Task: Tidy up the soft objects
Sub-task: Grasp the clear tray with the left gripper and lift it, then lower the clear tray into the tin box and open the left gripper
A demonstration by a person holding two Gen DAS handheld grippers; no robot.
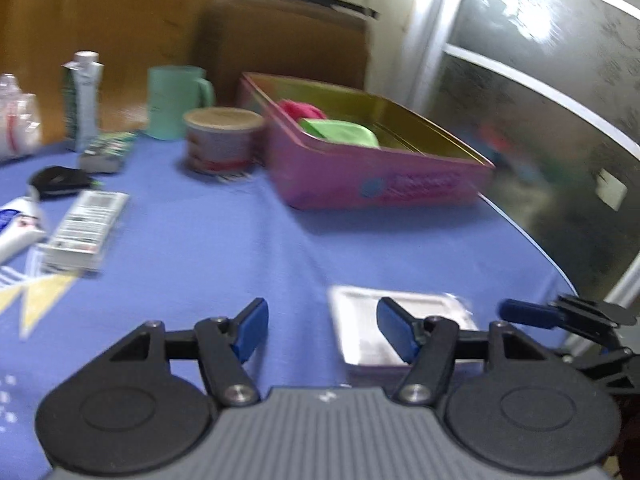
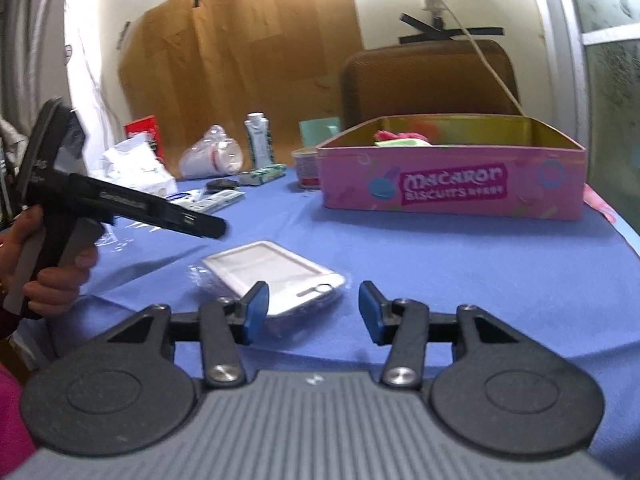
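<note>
Here, both grippers hang low over a blue tablecloth (image 2: 460, 264). Seen from the left wrist, the left gripper (image 1: 322, 330) fills the bottom of the frame with its jaws spread and nothing between them; a white pack in clear wrap (image 1: 400, 320) lies flat on the cloth just beyond its right finger. From the right wrist, the right gripper (image 2: 312, 312) also has its jaws spread and grips nothing, and the same white pack (image 2: 276, 276) lies just ahead of its left finger. A hand (image 2: 44, 276) at the left edge of that frame holds the other gripper's handle. The pink biscuit tin (image 2: 452, 184) stands open at the upper right of the cloth, and inside it sit 2 soft things, a green cloth (image 1: 344, 132) and a red cloth (image 1: 300, 110) behind it. A paper cup (image 1: 222, 140) stands just beside the tin, with a green mug (image 1: 176, 96) behind it. At the left of the left-wrist frame lie a remote (image 1: 86, 228) and a tube (image 1: 18, 228).
</note>
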